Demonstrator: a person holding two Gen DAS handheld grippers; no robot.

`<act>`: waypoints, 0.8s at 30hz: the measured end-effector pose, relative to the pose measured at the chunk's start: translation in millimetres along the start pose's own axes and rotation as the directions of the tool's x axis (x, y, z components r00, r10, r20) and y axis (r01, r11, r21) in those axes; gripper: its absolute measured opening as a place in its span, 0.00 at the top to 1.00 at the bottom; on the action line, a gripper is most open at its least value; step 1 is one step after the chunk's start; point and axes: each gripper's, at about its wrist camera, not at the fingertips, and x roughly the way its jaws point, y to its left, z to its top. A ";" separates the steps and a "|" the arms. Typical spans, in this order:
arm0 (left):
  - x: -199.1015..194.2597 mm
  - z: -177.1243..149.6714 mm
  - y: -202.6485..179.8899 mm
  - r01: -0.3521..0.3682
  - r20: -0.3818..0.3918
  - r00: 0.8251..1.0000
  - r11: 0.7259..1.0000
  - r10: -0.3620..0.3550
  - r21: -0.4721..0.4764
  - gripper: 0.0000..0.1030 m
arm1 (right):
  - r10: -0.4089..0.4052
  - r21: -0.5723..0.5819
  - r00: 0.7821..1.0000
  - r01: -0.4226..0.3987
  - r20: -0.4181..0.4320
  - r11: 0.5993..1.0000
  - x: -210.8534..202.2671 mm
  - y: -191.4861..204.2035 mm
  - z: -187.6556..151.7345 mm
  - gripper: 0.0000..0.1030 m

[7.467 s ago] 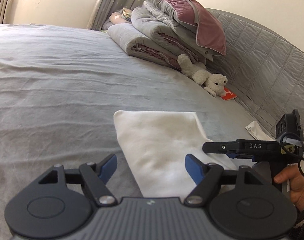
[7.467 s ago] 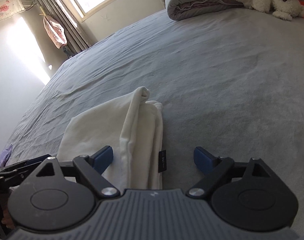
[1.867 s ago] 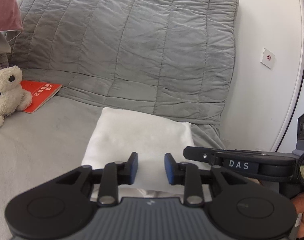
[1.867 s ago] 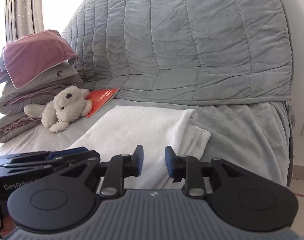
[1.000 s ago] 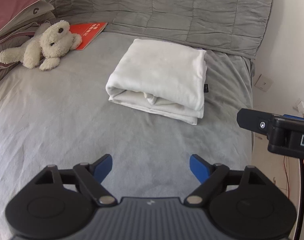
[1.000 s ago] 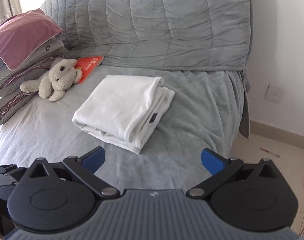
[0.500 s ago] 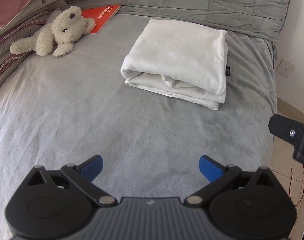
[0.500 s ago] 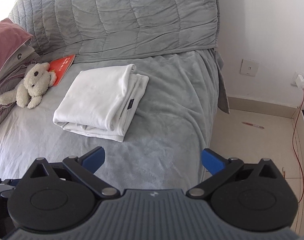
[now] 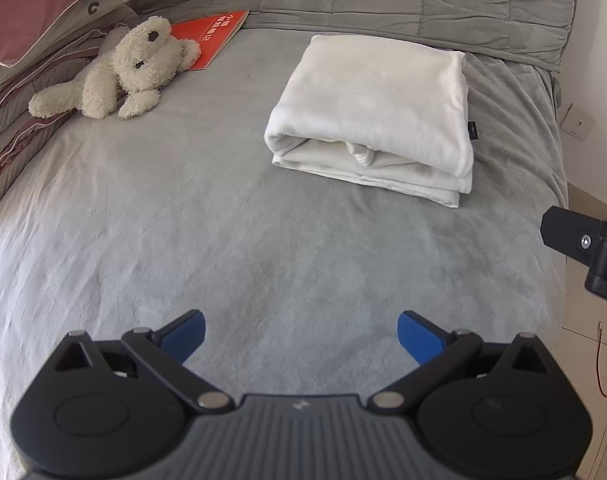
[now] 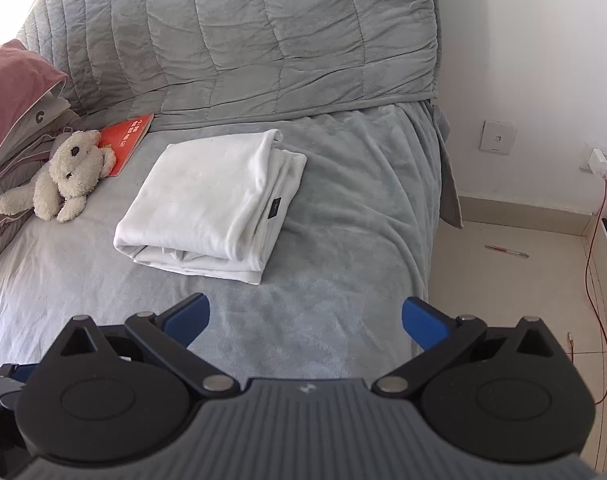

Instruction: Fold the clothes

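White garment (image 9: pixel 377 96) sits folded on the bed (image 9: pixel 263 248) near the headboard (small black tag showing). Left hand-held gripper (image 9: pixel 299 330) and right hand-held gripper (image 10: pixel 305 316) both spread, empty. Folding looks done.

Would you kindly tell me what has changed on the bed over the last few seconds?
Both grippers, left and right, let go of the folded white garment and drew back, jaws wide open. The garment now lies near the headboard, moved from mid-bed. The plush dog and red book stayed put.
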 end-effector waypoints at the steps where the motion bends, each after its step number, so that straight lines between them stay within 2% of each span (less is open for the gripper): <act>1: -0.1 -0.5 1.5 0.000 -0.001 1.000 1.000 0.000 -0.001 0.01 | 0.003 -0.002 1.000 -0.003 -0.001 1.000 -0.2 1.7 -0.1 0.00; 7: -2.1 -0.5 5.7 0.008 0.005 1.000 1.000 -0.008 0.003 0.01 | -0.003 -0.008 1.000 0.003 0.020 1.000 -3.9 5.8 -1.4 0.00; 24: 2.9 3.2 2.5 0.029 0.003 1.000 1.000 -0.029 0.008 0.01 | 0.022 -0.003 1.000 -0.022 -0.012 1.000 3.0 8.9 -5.3 0.00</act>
